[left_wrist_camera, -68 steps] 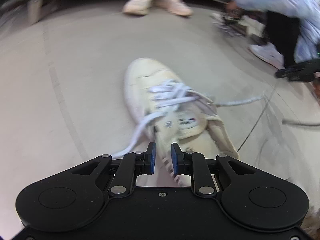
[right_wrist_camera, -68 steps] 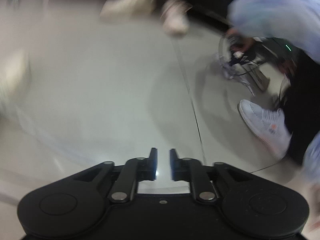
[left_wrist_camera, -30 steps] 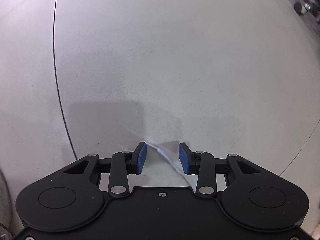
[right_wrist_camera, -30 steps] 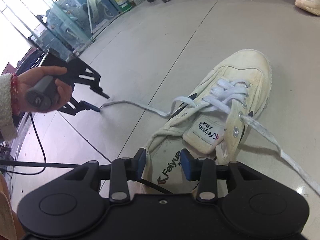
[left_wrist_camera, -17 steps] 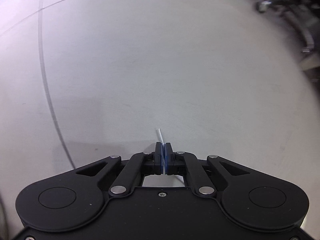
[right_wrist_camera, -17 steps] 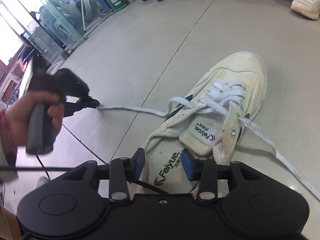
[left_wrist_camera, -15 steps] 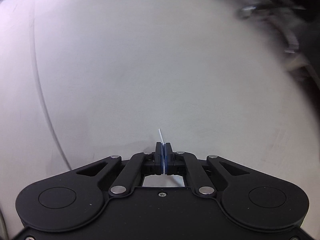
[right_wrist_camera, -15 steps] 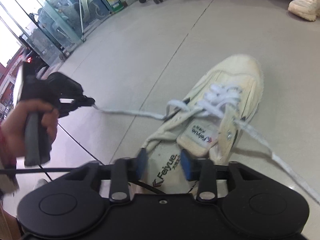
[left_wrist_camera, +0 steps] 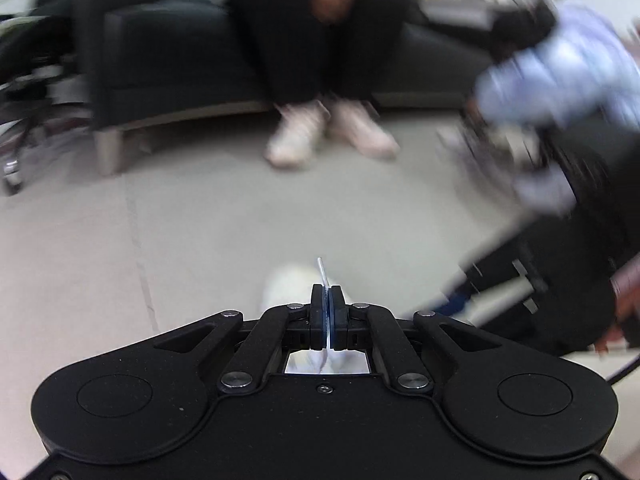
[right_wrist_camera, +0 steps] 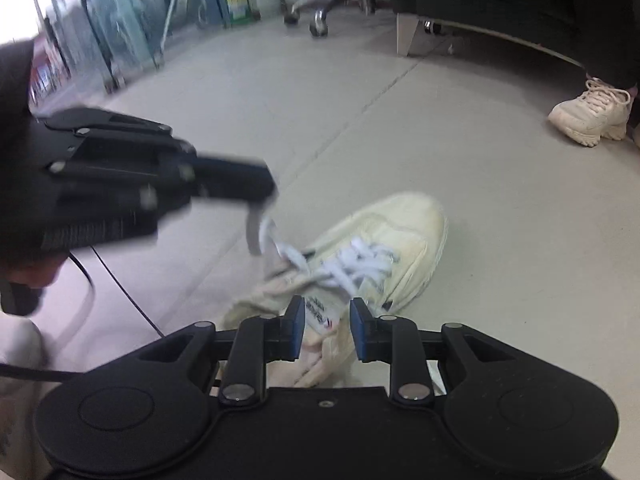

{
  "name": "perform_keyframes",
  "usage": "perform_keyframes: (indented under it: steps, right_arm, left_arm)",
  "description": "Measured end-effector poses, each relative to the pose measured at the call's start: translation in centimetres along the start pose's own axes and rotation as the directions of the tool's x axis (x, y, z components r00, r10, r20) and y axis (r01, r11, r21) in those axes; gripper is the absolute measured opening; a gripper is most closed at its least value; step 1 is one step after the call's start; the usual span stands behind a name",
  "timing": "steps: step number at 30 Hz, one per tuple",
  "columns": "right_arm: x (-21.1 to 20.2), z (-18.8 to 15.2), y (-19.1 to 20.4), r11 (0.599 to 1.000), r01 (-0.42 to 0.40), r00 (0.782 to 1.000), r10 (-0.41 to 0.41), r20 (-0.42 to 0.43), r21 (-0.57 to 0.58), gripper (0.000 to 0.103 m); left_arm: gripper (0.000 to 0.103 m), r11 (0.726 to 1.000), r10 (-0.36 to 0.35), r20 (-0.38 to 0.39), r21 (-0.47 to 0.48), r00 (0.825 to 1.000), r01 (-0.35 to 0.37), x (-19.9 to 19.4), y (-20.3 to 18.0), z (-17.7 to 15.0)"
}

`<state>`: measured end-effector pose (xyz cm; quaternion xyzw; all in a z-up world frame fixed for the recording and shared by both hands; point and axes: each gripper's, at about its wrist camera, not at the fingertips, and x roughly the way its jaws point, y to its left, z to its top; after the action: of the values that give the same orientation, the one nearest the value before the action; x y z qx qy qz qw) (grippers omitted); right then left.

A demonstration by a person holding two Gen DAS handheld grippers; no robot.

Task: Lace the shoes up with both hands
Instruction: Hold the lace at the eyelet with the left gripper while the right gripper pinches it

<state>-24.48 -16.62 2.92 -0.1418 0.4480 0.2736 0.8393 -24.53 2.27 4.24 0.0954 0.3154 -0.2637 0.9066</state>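
Note:
A cream canvas shoe [right_wrist_camera: 384, 248] with white laces [right_wrist_camera: 360, 264] lies on the floor, toe pointing away. My left gripper [left_wrist_camera: 327, 304] is shut on the end of one lace, and its thin tip [left_wrist_camera: 321, 270] pokes out above the pads. In the right wrist view that left gripper [right_wrist_camera: 262, 200] hovers, blurred, just left of the shoe, with the lace [right_wrist_camera: 276, 246] rising to it from the eyelets. My right gripper [right_wrist_camera: 327, 328] hangs over the shoe's heel end. Its jaws stand partly apart, and the labelled tongue [right_wrist_camera: 320, 316] shows beyond the gap.
A dark sofa [left_wrist_camera: 168, 60] stands at the back, with a seated person's pale sneakers [left_wrist_camera: 296, 140] in front of it. A person in a light blue top [left_wrist_camera: 560, 80] crouches at the right. Chair castors [right_wrist_camera: 316, 24], glass panels [right_wrist_camera: 120, 40] and a floor cable [right_wrist_camera: 120, 288] are at the left.
My left gripper shut on the lace end, rolled and swung up from the bare floor towards the shoe. The lace now rises instead of stretching flat. My right gripper narrowed and rose slightly.

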Motion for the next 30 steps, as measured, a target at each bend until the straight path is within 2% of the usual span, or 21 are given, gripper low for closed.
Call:
perform_keyframes:
  steps: [2, 5, 6, 8, 10, 12, 14, 16, 21, 23, 26, 30]
  right_arm:
    - [0.4, -0.3, 0.0, 0.999, 0.032, 0.999, -0.032, -0.003, -0.015, 0.012]
    - [-0.2, -0.3, -0.9, 0.999, 0.011, 1.000, -0.011, 0.003, 0.032, 0.007]
    - [-0.2, -0.3, -1.2, 0.999, 0.006, 1.000, -0.006, 0.001, 0.044, 0.006]
    - [-0.2, -0.4, -2.5, 0.989, -0.036, 0.999, 0.035, 0.010, 0.142, 0.005]
    - [-0.2, -0.8, -4.4, 0.955, -0.095, 0.995, 0.094, 0.018, 0.282, 0.004]
    - [0.2, -1.4, -6.1, 0.899, -0.147, 0.989, 0.147, 0.033, 0.412, 0.003]
    - [0.6, -2.2, -7.8, 0.817, -0.198, 0.978, 0.199, 0.058, 0.541, 0.003]
    - [0.8, -2.8, -8.6, 0.757, -0.224, 0.971, 0.228, 0.074, 0.614, 0.003]
    - [0.9, -4.4, -9.7, 0.616, -0.277, 0.953, 0.275, 0.128, 0.737, 0.003]
    - [1.4, -5.3, -10.2, 0.527, -0.307, 0.940, 0.299, 0.165, 0.793, 0.004]
    - [2.2, -6.5, -10.6, 0.423, -0.336, 0.924, 0.321, 0.207, 0.841, 0.004]
    - [2.8, -7.5, -10.5, 0.324, -0.355, 0.910, 0.334, 0.245, 0.877, 0.004]
  left_arm:
    - [0.001, 0.998, -0.017, -0.041, 0.067, 0.999, 0.019, 0.9, -1.0, 0.0]
    - [0.001, 0.986, -0.070, -0.074, 0.144, 0.995, 0.081, 2.6, -0.7, 0.3]
    - [0.001, 0.977, -0.088, -0.080, 0.186, 0.993, 0.102, 2.1, -0.7, -1.3]
    - [0.001, 0.960, -0.117, -0.106, 0.242, 0.987, 0.140, 2.6, -1.0, -1.9]
    - [0.001, 0.942, -0.142, -0.131, 0.286, 0.981, 0.175, 3.3, -1.0, -2.5]
    - [0.001, 0.932, -0.155, -0.138, 0.308, 0.978, 0.191, 3.9, -1.0, -2.6]
    - [0.001, 0.916, -0.188, -0.154, 0.330, 0.970, 0.229, 4.8, -1.2, -2.4]
    - [0.001, 0.906, -0.192, -0.159, 0.350, 0.968, 0.237, 5.0, -1.4, -2.3]
    - [0.002, 0.893, -0.209, -0.181, 0.366, 0.961, 0.263, 4.7, -1.5, -1.9]
    - [0.002, 0.890, -0.212, -0.187, 0.368, 0.959, 0.269, 4.6, -1.5, -1.6]
    - [0.002, 0.895, -0.211, -0.186, 0.359, 0.960, 0.266, 4.3, -1.4, -1.4]
    - [0.002, 0.900, -0.204, -0.188, 0.350, 0.961, 0.260, 4.1, -1.2, -1.2]
